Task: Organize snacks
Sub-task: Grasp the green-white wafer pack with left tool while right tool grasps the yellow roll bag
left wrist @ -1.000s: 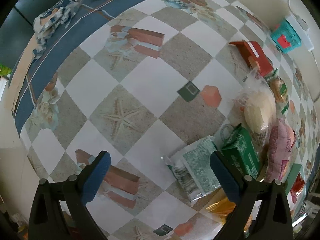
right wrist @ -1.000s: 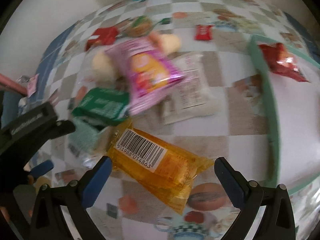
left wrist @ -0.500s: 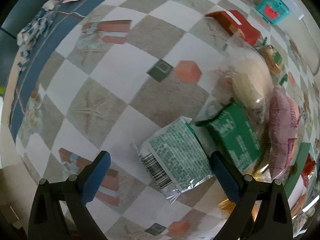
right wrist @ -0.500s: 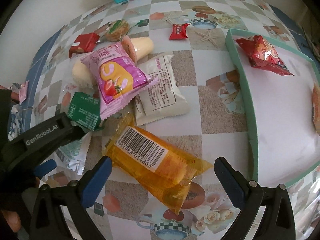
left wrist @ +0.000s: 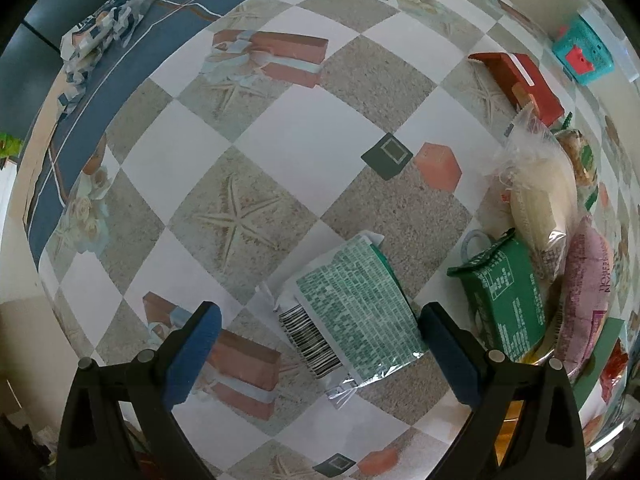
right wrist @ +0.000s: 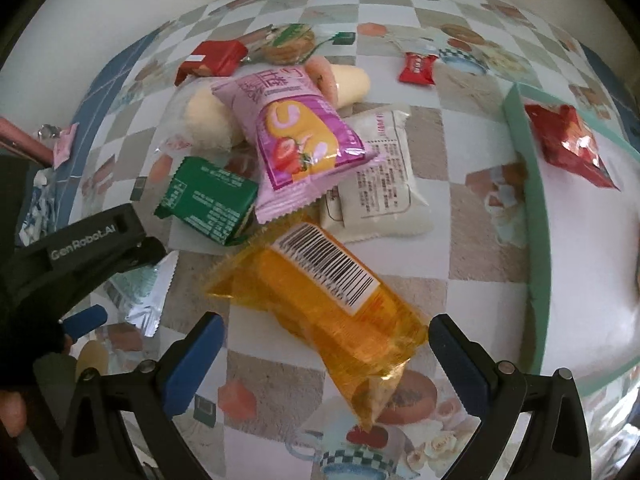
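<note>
Right between the spread fingers of the right tool (right wrist: 322, 354) lies an orange snack pack (right wrist: 332, 300), ungripped, near the surface's (right wrist: 448, 248) front edge. Likewise the left tool (left wrist: 318, 342) gapes around a green-printed foil pack (left wrist: 352, 308). Only the right view shows the teal-rimmed tray (right wrist: 536, 216) at the right edge, a red packet (right wrist: 568, 144) inside, its far side cut off. A pink pack (right wrist: 300, 140) overlaps the dark green pack (right wrist: 208, 200) and white pack (right wrist: 380, 184).

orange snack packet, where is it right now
In the right wrist view the orange snack packet lies on the tablecloth between the open right gripper's fingers, just below the pink strawberry packet.
</note>
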{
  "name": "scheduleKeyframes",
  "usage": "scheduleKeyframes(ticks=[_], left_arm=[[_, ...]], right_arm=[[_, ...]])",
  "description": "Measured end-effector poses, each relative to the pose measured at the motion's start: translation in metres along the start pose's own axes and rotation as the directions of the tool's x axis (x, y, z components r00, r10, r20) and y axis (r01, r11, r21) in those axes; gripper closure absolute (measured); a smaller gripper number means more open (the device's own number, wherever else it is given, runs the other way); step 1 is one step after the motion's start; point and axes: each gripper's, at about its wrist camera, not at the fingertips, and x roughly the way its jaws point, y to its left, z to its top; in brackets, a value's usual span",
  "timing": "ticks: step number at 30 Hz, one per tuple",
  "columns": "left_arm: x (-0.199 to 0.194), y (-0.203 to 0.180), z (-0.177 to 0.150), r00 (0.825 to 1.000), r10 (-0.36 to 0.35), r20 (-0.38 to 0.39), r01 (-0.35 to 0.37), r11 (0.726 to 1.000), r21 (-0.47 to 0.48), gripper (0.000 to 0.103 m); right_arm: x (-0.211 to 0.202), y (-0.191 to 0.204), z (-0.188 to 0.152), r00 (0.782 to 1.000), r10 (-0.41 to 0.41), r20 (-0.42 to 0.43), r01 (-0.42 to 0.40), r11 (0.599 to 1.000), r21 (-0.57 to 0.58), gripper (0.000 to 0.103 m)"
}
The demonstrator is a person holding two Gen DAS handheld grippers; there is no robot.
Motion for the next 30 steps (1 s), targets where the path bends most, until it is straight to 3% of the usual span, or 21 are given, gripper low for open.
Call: scheduleKeyframes(ticks=[16, 17, 19, 21, 24, 27, 28, 30], left_arm=[[0.018, -0.016, 0.009, 1.0, 0.011, -0.015, -0.011, 1.0, 0.007, 0.003], [0.017, -0.017, 0.01, 1.0, 0.01, -0.017, -0.01, 1.0, 0.01, 0.005], [0.016, -0.02, 0.009, 1.0, -0.003, -0.019, 0.004, 1.0, 0.017, 0.013], [0.012, -0.026, 0.008, 1.0, -0.011, -0.004, 0.011, 0.999, 0.033, 0.035], [0.006, -0.031, 0.008, 1.0, -0.019, 0.019, 0.018, 0.998, 0.053, 0.043], [0.005, -0.031, 0.008, 0.999, -0.039, 0.014, 0.038, 0.998, 0.045, 0.043], [0.004, -0.03, 0.008, 0.999, -0.042, 0.017, 0.041, 0.998, 0.041, 0.044], [-0.004, -0.026, 0.01, 0.998, -0.055, 0.036, 0.054, 0.998, 0.036, 0.044]], right_arm=[[0.037, 0.055, 0.008, 0.993, -0.109, 0.055, 0.116, 0.982, -0.149, 0.002], [0.039, 0.057, 0.008, 0.991, -0.12, 0.061, 0.128, 0.98, -0.154, 0.004], [0.041, 0.062, 0.008, 0.991, -0.115, 0.068, 0.125, 0.979, -0.158, 0.024], [0.038, 0.067, 0.009, 0.992, -0.094, 0.083, 0.107, 0.981, -0.165, 0.036], [0.034, 0.066, 0.008, 0.991, -0.094, 0.092, 0.109, 0.98, -0.165, 0.042], [0.028, 0.063, 0.008, 0.993, -0.075, 0.09, 0.088, 0.985, -0.152, 0.046], [0.023, 0.062, 0.008, 0.993, -0.069, 0.097, 0.083, 0.985, -0.149, 0.057], [0.015, 0.06, 0.01, 0.993, -0.05, 0.105, 0.066, 0.987, -0.149, 0.058]])
